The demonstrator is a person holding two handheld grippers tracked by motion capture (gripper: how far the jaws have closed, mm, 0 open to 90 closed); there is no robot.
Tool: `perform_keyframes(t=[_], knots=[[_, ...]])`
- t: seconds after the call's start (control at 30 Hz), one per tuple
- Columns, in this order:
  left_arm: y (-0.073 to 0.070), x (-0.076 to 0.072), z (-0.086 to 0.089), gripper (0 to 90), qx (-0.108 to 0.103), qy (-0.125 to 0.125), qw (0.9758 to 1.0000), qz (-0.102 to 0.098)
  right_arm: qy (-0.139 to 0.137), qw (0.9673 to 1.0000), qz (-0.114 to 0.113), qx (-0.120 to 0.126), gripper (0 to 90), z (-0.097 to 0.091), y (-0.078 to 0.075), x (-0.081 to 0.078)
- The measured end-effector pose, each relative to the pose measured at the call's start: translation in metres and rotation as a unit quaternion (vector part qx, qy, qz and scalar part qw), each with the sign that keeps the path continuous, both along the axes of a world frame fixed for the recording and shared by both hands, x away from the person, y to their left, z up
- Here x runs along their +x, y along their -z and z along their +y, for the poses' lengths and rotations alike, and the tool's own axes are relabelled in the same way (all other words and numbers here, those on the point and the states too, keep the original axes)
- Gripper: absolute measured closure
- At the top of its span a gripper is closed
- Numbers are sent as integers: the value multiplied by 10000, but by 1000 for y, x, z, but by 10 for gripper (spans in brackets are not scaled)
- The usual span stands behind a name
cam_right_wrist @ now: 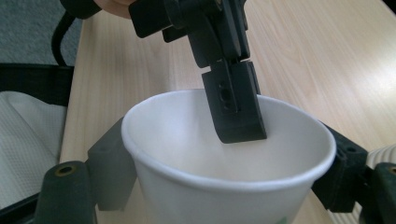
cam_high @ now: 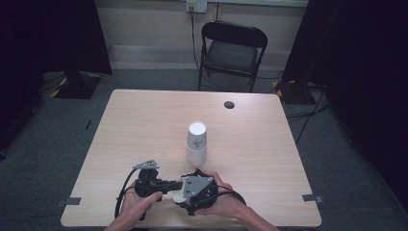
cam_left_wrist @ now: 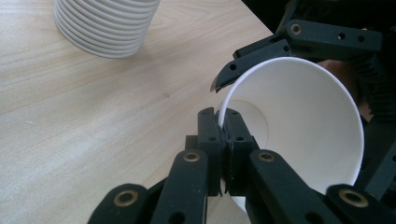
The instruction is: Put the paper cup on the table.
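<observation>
A single white paper cup (cam_high: 179, 194) is held between both grippers near the table's front edge. My left gripper (cam_left_wrist: 223, 126) is shut on the cup's rim (cam_left_wrist: 303, 121), one jaw inside and one outside the wall. In the right gripper view the left gripper (cam_right_wrist: 238, 112) reaches in from above and pinches the far rim of the cup (cam_right_wrist: 187, 140). My right gripper (cam_right_wrist: 226, 172) stands open, its jaws on either side of the round, unsquashed cup body. In the high view the left gripper (cam_high: 171, 185) and right gripper (cam_high: 185, 192) meet tip to tip.
A stack of upside-down paper cups (cam_high: 197, 142) stands mid-table, just beyond the hands, with the same stack (cam_left_wrist: 105, 25) at the top left of the left gripper view. The wooden table (cam_high: 144, 125) has a dark round hole (cam_high: 229, 104) at its far side. A black folding chair (cam_high: 233, 48) stands behind it.
</observation>
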State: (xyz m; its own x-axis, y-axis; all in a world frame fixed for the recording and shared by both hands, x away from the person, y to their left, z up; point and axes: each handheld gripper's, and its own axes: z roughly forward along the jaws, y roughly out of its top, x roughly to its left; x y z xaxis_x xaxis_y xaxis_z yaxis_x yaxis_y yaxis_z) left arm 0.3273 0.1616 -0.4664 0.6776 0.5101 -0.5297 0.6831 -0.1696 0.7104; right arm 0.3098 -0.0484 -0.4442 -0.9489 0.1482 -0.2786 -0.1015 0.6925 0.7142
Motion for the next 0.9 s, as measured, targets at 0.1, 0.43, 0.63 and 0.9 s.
perform_keyframes(t=[0.1,0.43,0.63,0.9], knots=[[0,0,0,879,9,24,10000,-6,-31,9999,-96,-72,222,0,0,-2],[-1,-1,-1,853,-12,24,9999,-154,-21,10000,-51,13,278,-5,-1,-2],[-3,-1,2,789,-164,65,9995,-249,45,9999,35,129,285,-8,-2,1],[-8,-1,7,676,-350,-45,9985,-420,262,9990,210,298,294,-21,-3,8]])
